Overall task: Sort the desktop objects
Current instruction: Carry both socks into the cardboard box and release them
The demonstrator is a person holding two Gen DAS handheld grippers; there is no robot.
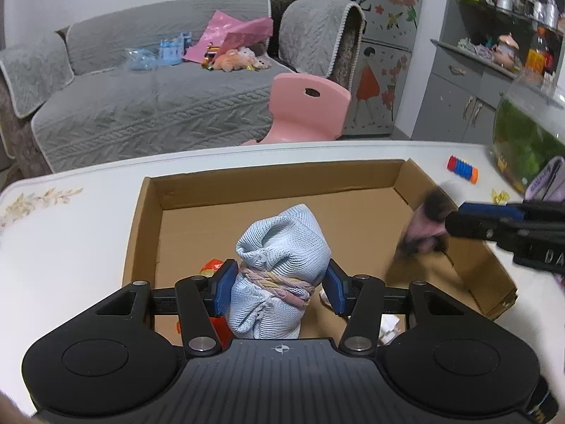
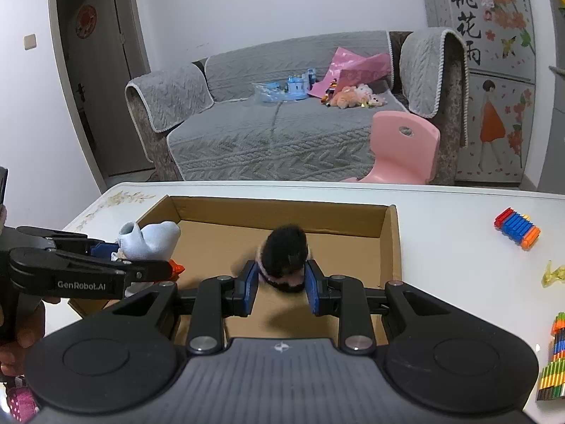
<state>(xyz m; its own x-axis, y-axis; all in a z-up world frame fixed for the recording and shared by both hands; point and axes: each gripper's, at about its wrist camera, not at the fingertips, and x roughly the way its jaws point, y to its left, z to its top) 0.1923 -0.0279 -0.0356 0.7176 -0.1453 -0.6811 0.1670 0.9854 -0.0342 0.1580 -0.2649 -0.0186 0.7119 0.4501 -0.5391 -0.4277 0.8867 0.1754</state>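
Note:
A shallow cardboard box (image 1: 275,185) (image 2: 282,212) lies on the white table. My left gripper (image 1: 279,286) is shut on a light blue sock bundle (image 1: 282,247) tied with pink and yellow bands, held over the box's near left part; it also shows in the right wrist view (image 2: 148,235). My right gripper (image 2: 280,289) is shut on a black and pink fuzzy ball (image 2: 284,254), held over the box's right side. In the left wrist view the ball (image 1: 429,222) is blurred at the right wall.
An orange-red wrapper (image 1: 212,268) lies in the box under the left gripper. On the table to the right lie a coloured block roll (image 2: 517,228), a yellow wrapper (image 2: 554,274) and stacked coloured blocks (image 2: 554,360). A fish bowl (image 1: 526,141) stands far right. A pink chair (image 2: 402,148) stands behind.

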